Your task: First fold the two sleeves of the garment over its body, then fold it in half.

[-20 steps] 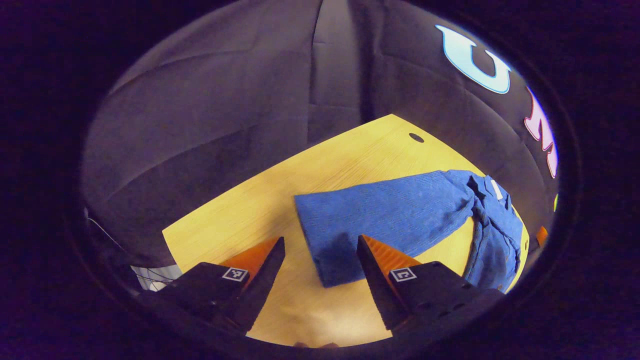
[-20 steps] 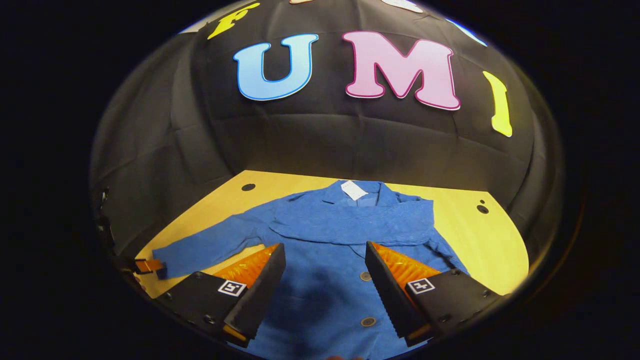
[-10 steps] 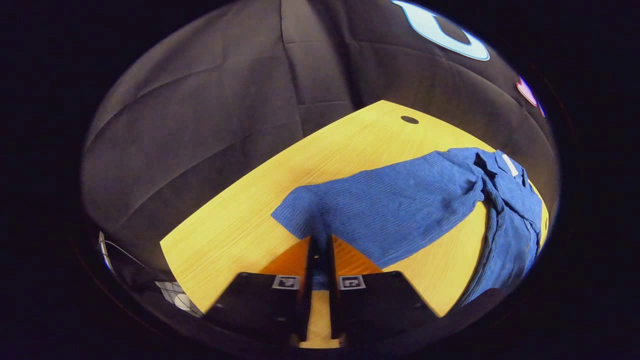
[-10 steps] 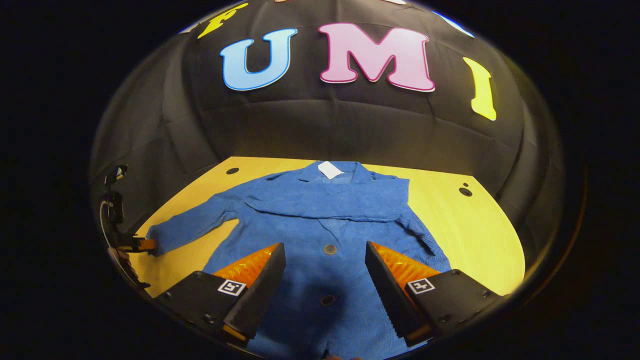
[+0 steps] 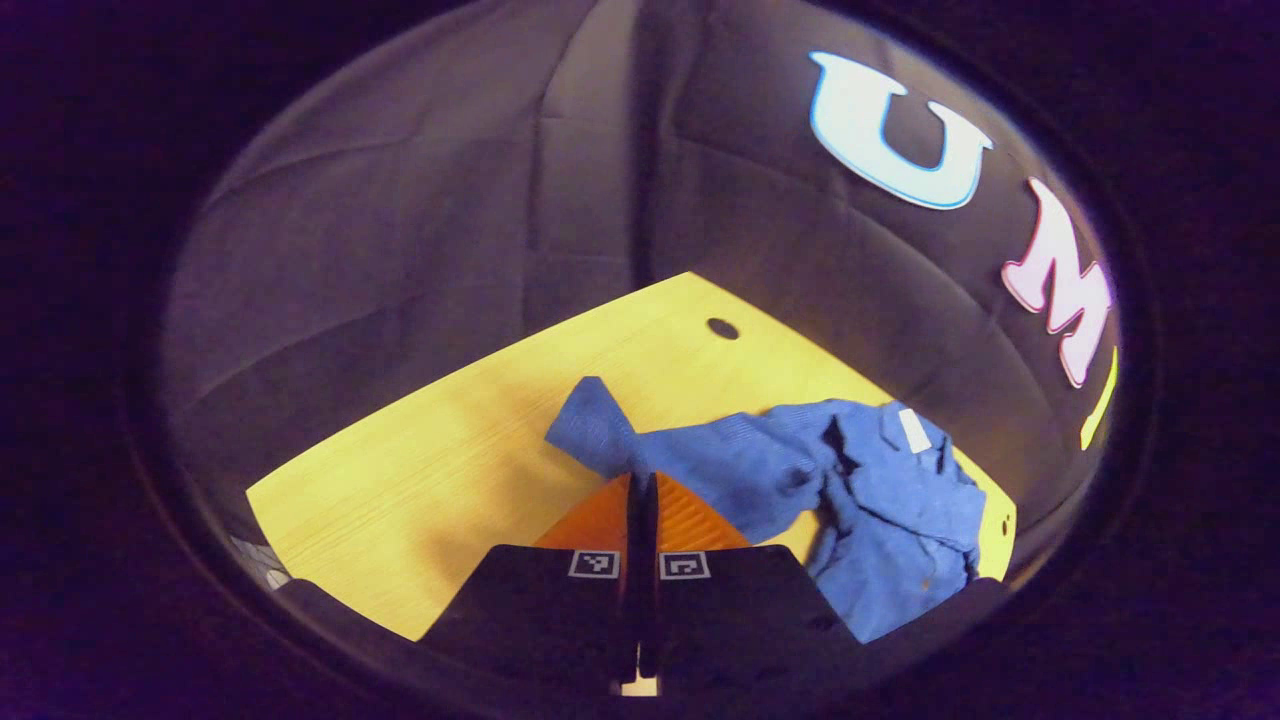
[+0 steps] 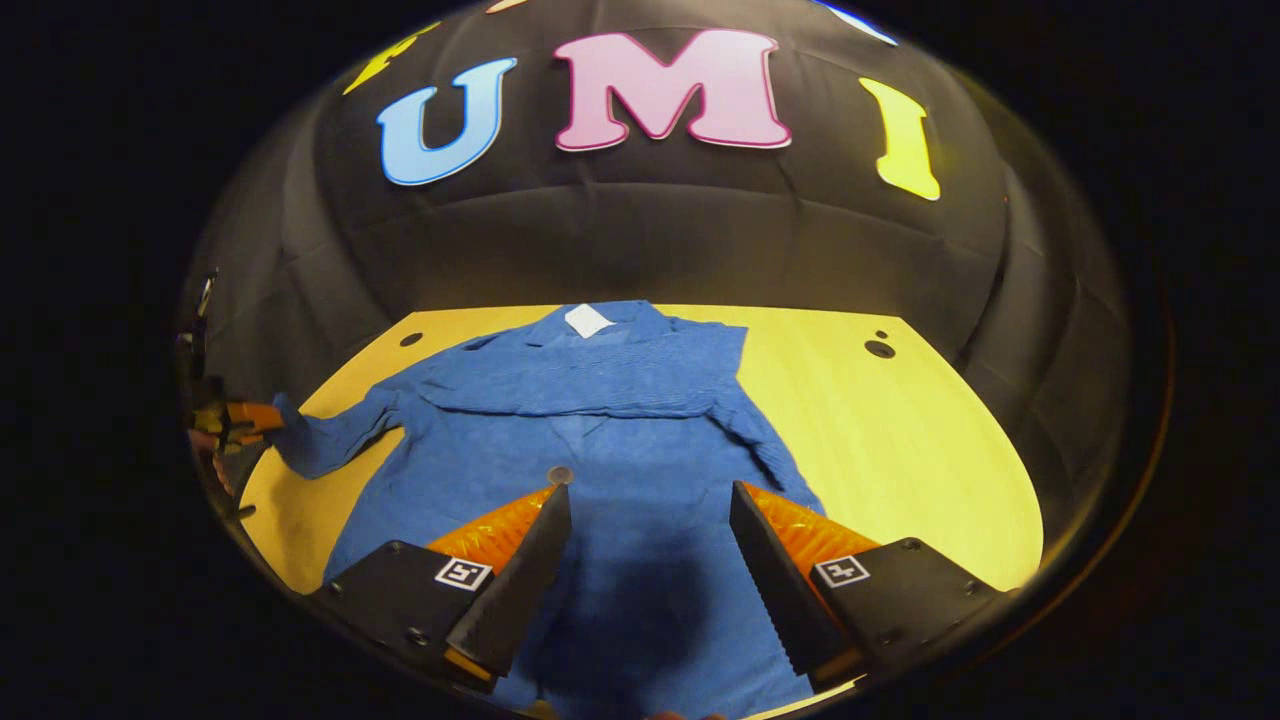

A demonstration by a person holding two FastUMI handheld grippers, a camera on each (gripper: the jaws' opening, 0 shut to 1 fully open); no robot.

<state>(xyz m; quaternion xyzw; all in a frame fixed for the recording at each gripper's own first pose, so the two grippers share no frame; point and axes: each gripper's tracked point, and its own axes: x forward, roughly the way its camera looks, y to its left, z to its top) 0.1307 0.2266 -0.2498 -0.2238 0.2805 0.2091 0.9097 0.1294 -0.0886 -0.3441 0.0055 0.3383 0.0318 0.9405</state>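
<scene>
- Right gripper view: a blue button-front jacket [image 6: 640,440] lies spread on the yellow wooden table [image 6: 900,430], one sleeve folded across its chest.
- Right gripper [image 6: 645,545] hovers above it, fingers wide apart.
- Left gripper [image 5: 641,510] pinches the other sleeve [image 5: 640,450].

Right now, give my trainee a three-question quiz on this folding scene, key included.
1. True or false: the left gripper is shut on the left sleeve of the blue garment.
2. The right gripper is: A) open above the garment's body, B) shut on the collar, C) shut on a button.
3. Which sleeve already lies folded across the chest?

Key: 1 true. 2 A. 3 the right sleeve, lying below the collar with its white tag; the wooden table beside it is bare.
</scene>
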